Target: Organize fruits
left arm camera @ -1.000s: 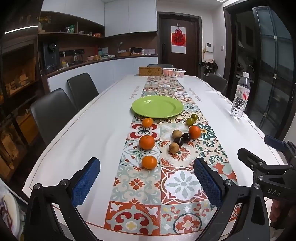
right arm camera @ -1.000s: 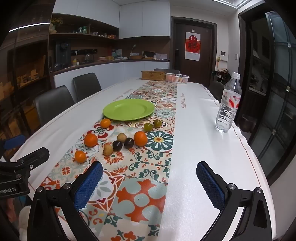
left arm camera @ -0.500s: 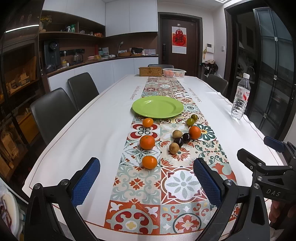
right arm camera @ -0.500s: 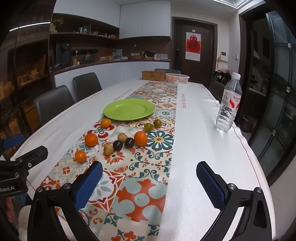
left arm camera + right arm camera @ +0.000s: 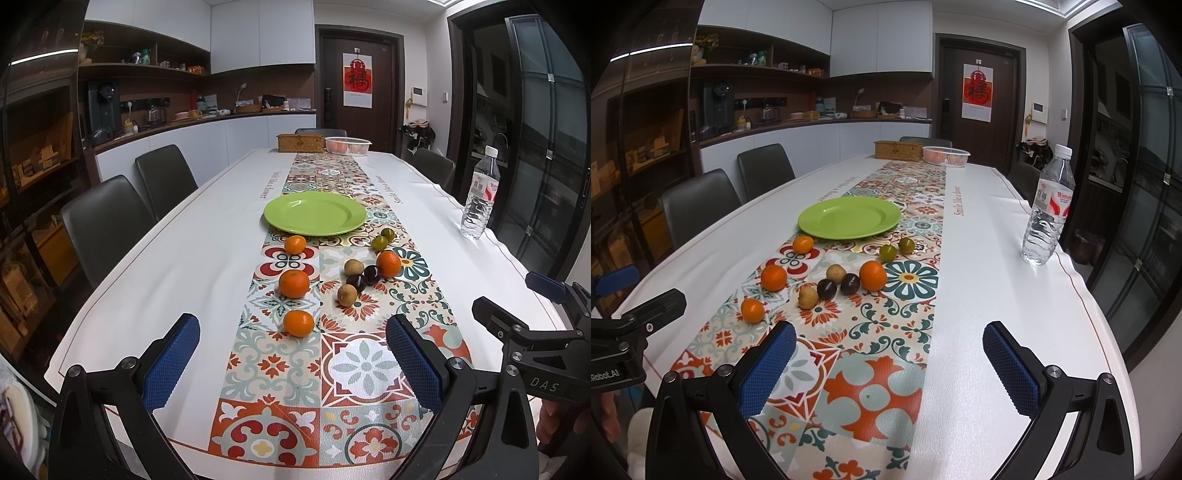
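Nothing has moved: both grippers, left gripper [image 5: 291, 362] and right gripper [image 5: 888, 363], gape; glossy fruits [image 5: 293, 283] lie scattered.

The green plate [image 5: 314, 213] looks like smooth, shiny plastic. Just in front of the plate, the oranges [image 5: 294, 283] have bumpy skin, on a smooth patterned table cover [image 5: 360, 365]. The gripper pads [image 5: 767, 369] look like rough blue rubber

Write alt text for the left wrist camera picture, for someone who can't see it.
Open blue-padded tongs hover over a long table with a patterned runner, where four oranges and six smaller fruits lie loose before an empty green plate. A water bottle stands at the right edge, and the other tongs show at the lower right.
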The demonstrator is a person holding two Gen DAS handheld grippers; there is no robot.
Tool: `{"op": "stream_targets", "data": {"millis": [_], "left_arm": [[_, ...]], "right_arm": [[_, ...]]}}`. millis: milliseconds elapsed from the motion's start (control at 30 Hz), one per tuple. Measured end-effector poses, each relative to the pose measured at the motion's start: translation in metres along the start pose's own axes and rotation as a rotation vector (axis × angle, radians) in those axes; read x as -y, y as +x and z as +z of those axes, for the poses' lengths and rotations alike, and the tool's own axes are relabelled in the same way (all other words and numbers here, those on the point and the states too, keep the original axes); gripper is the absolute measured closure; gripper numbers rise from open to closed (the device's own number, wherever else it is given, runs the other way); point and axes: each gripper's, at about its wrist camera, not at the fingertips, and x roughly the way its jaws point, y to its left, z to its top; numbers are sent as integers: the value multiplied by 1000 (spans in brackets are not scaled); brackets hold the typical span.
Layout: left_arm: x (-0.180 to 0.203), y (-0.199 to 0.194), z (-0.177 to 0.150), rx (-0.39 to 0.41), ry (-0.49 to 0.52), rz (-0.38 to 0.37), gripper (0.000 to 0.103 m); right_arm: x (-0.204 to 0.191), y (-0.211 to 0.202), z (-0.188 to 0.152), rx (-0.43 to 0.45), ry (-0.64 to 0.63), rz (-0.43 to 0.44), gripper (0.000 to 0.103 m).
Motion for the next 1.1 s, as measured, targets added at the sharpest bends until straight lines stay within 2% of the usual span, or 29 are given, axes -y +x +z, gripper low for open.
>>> {"op": "stream_targets", "data": {"millis": [1100], "left_arm": [[2, -2, 1, 1, 3, -3, 0]], "right_arm": [[0, 0, 0, 1, -3, -1, 1]]}}
